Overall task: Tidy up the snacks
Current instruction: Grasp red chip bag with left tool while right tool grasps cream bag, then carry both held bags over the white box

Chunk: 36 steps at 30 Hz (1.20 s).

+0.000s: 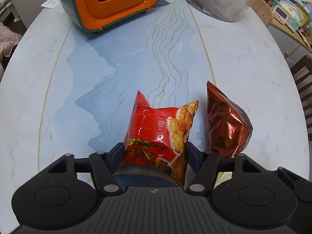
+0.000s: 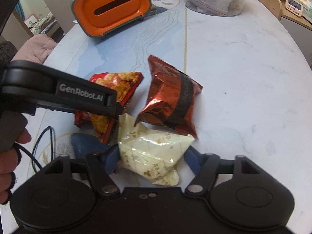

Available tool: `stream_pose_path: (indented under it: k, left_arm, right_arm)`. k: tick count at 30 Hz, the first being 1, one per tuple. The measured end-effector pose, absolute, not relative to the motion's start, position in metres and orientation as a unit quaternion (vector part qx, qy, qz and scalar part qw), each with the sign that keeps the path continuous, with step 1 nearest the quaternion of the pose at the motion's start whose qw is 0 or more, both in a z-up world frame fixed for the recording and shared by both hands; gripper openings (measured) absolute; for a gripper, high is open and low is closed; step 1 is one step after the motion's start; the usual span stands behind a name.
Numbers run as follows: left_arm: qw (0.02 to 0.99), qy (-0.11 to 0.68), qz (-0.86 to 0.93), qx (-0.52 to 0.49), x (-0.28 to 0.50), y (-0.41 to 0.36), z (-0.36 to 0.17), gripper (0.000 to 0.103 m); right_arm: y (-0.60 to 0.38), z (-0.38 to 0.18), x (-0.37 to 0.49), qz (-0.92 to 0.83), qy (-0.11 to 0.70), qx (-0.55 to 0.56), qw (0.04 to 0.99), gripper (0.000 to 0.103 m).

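1. The left gripper [image 1: 155,152] has its fingers [image 1: 117,152] clenched on the red bag [image 1: 158,132], which lies on the worktop [image 1: 243,62].
2. The right gripper [image 2: 151,159] grasps the cream bag [image 2: 154,156] between its fingers [image 2: 112,160].
3. The brown bag [image 2: 171,99] lies loose just beside both, below the orange box [image 2: 113,9].

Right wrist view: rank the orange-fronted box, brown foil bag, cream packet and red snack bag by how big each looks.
1. cream packet, nearest the camera, so inflated
2. orange-fronted box, far back and likely larger in truth
3. brown foil bag, close to the box in looks
4. red snack bag, partly hidden by the left gripper
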<state>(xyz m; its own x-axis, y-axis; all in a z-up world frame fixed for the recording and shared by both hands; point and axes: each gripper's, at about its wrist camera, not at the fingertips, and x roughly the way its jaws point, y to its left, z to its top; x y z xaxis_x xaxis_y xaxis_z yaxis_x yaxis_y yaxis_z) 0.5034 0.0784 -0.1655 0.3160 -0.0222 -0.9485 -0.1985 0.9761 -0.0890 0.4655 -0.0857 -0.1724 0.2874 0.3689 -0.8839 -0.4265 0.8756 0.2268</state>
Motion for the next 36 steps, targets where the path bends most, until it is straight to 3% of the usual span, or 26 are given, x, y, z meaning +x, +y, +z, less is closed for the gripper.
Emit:
stream_pose_path:
  k: [5, 17, 36]
  left_arm:
    - [0.808, 0.579, 0.056, -0.091, 0.497, 0.077, -0.164, 0.06]
    - [0.812, 0.571, 0.063, -0.101, 0.467, 0.084, -0.137, 0.06]
    - [0.846, 0.521, 0.061, -0.093, 0.377, 0.078, -0.039, 0.06]
  right_arm:
    - [-0.085, -0.171, 0.463, 0.243, 0.541, -0.026, 0.805, 0.061]
    - [-0.098, -0.157, 0.446, 0.239, 0.548, -0.018, 0.802, 0.058]
    - [-0.115, -0.067, 0.384, 0.27, 0.506, -0.015, 0.819, 0.058]
